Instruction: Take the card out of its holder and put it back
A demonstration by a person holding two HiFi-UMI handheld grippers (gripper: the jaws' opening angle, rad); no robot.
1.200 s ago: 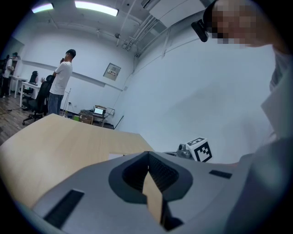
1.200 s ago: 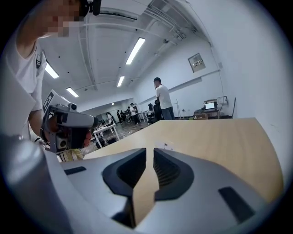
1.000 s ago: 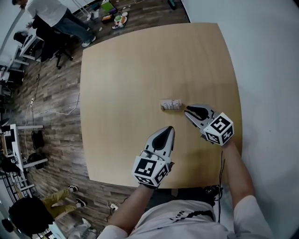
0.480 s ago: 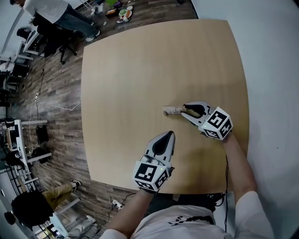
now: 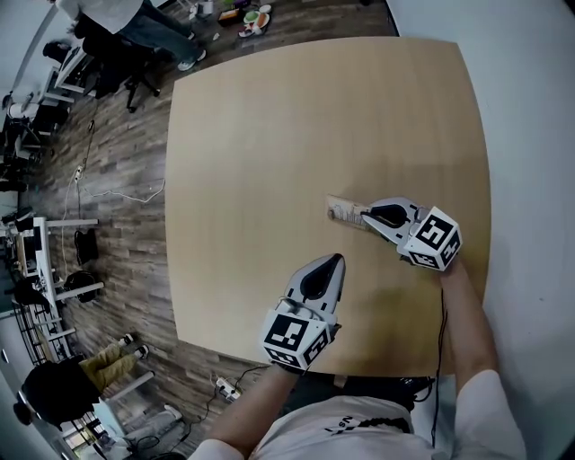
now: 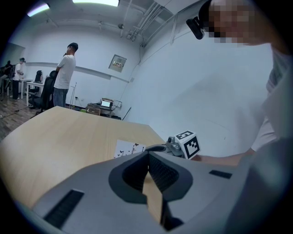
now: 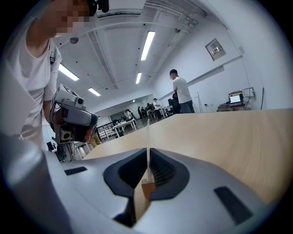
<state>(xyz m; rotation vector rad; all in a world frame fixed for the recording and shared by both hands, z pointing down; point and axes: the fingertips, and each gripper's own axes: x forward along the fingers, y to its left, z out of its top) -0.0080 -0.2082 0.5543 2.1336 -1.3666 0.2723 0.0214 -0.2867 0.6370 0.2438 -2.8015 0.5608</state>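
A small white card (image 5: 346, 214) with black print lies right of the table's middle, a tan wooden holder strip (image 5: 339, 202) along its far edge. My right gripper (image 5: 363, 214) is shut on the card from the right. In the right gripper view the card (image 7: 147, 141) runs edge-on up from between the closed jaws, with a bit of wood (image 7: 147, 186) at its base. My left gripper (image 5: 338, 259) hovers nearer the front edge, shut and holding nothing. The left gripper view shows the card (image 6: 128, 148) beyond my closed left gripper (image 6: 149, 157), with the right gripper's marker cube (image 6: 188, 144) beside it.
The square wooden table (image 5: 269, 135) carries only the card and holder. A white wall (image 5: 530, 108) runs along the right. Wood floor with chairs, cables and people (image 5: 108, 18) lies to the left. A person (image 6: 64, 75) stands past the table's far end.
The right gripper, open beside the card a second ago, has slid around it and shut on it. The card now looks tilted. The left gripper stays put.
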